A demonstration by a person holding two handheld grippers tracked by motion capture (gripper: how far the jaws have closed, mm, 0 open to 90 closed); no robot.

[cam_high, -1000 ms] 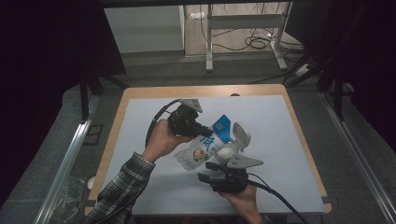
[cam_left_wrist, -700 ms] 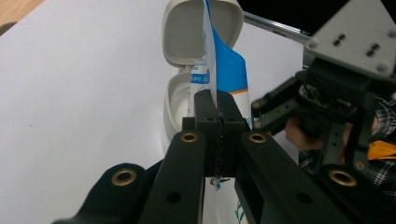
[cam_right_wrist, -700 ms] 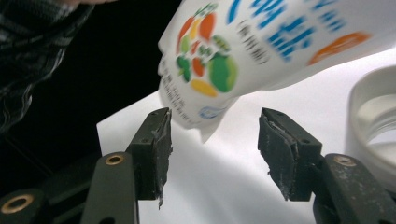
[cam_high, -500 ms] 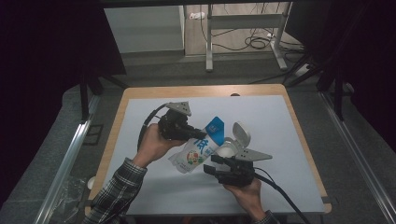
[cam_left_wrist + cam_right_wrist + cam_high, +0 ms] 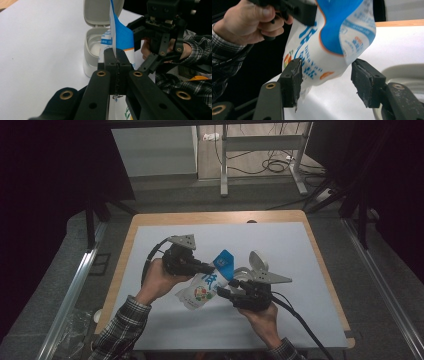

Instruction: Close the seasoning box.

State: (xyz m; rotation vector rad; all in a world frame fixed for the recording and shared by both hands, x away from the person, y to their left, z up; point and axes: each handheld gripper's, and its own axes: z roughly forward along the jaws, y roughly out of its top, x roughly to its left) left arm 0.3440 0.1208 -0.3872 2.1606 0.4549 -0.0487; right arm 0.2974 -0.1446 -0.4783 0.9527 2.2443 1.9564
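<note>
A blue and white printed pouch (image 5: 202, 290) hangs tilted above the white mat (image 5: 300, 250). My left gripper (image 5: 212, 269) is shut on the pouch's blue top edge; in the left gripper view its jaws (image 5: 117, 60) pinch the thin seam of the pouch (image 5: 122, 35). My right gripper (image 5: 227, 287) faces the pouch from the right. In the right gripper view the pouch (image 5: 329, 45) sits between the jaws of this gripper (image 5: 327, 80), which have just opened a little: the left pad brushes it, the right pad stands apart.
A white tub with its flip lid up (image 5: 257, 265) stands on the mat just right of the pouch, close behind the right gripper; it shows as the tub (image 5: 96, 53) in the left gripper view. The table's wooden rim (image 5: 130, 245) frames the mat.
The left hand has drawn the pouch left and a little lower. The right gripper has risen and come in around the pouch's lower part.
</note>
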